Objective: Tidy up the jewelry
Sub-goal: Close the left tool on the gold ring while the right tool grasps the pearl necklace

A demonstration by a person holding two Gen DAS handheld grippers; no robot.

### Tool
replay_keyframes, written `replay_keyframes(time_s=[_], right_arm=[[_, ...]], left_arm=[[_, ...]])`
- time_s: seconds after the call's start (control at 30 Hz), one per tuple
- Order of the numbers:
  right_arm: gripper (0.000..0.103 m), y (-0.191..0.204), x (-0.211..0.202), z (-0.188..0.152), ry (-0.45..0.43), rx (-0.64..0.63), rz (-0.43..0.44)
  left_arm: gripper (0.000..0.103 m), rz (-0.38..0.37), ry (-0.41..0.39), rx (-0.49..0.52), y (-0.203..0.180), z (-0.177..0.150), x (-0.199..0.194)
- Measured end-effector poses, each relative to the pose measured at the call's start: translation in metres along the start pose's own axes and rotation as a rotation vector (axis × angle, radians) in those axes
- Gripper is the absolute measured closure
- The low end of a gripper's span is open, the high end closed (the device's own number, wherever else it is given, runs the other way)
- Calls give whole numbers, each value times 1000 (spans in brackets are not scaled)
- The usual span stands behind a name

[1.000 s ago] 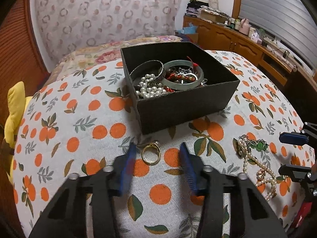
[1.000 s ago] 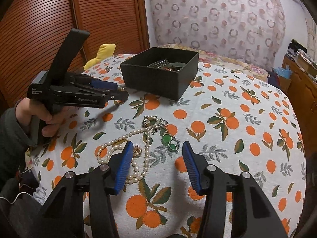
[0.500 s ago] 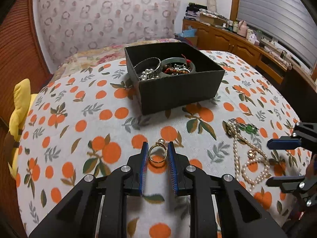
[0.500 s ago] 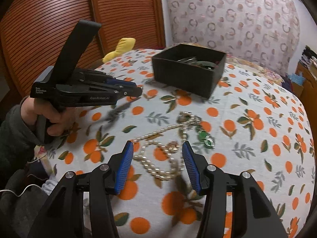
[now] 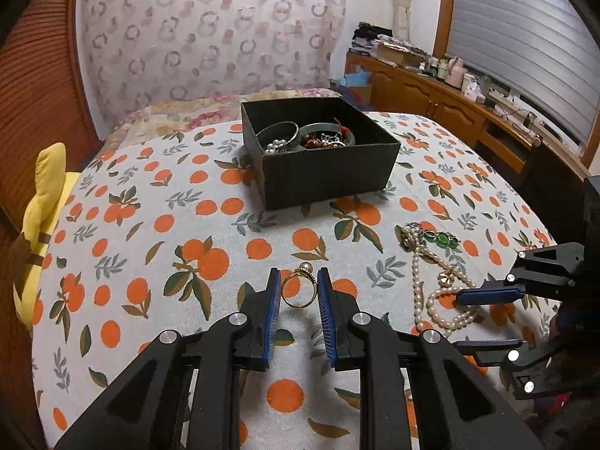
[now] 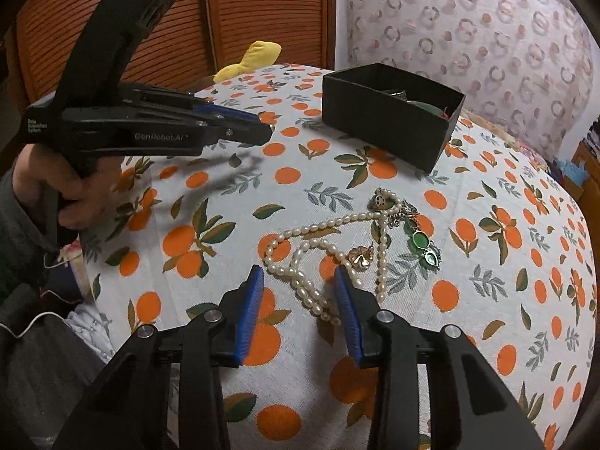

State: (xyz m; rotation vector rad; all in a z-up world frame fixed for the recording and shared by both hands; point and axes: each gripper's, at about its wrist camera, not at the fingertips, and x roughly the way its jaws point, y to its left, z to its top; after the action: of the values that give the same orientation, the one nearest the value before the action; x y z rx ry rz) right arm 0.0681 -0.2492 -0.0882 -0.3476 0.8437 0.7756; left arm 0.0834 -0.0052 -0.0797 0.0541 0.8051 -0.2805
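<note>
My left gripper [image 5: 299,292] is shut on a gold ring with a pearl [image 5: 299,289] and holds it above the orange-print cloth. The black jewelry box [image 5: 322,153] stands beyond it, holding bangles, pearls and red beads. My right gripper [image 6: 298,292] is open, low over a pearl necklace [image 6: 311,247], its jaws on either side of the strand's near loop. A gold pendant [image 6: 360,257] and a green stone piece [image 6: 422,242] lie in the same tangle. The left gripper [image 6: 240,127] shows at the left of the right wrist view.
A yellow plush toy [image 5: 37,217] lies at the bed's left edge. Wooden slatted doors [image 6: 243,11] stand behind. A wooden cabinet with clutter [image 5: 450,93] runs along the right wall. The box also shows in the right wrist view [image 6: 390,123].
My left gripper closed on the ring and lifted it off the cloth, drawing back from the box. My right gripper moved down and in over the pearl necklace.
</note>
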Motion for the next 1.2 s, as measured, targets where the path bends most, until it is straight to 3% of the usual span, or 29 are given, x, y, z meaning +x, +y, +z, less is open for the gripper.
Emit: replay_keyframes(time_s=[0.13, 0.2, 0.33, 0.37, 0.6, 1.2], right_arm=[[76, -3, -2, -3, -3, -3, -12], [92, -7, -3, -3, -4, 3, -14], [93, -11, -4, -3, -13, 14, -1], [103, -13, -7, -1, -32, 23, -5], [103, -21, -21, 15, -84, 40, -11], [99, -15, -5, 1, 11, 0, 4]], left_arm=[[85, -3, -9, -4, -1, 0, -3], [85, -4, -12, -6, -1, 1, -4], [85, -7, -18, -12, -1, 1, -5], [85, -8, -20, -13, -1, 1, -6], [85, -14, -33, -15, -2, 3, -9], [85, -16, -33, -16, -2, 1, -10]])
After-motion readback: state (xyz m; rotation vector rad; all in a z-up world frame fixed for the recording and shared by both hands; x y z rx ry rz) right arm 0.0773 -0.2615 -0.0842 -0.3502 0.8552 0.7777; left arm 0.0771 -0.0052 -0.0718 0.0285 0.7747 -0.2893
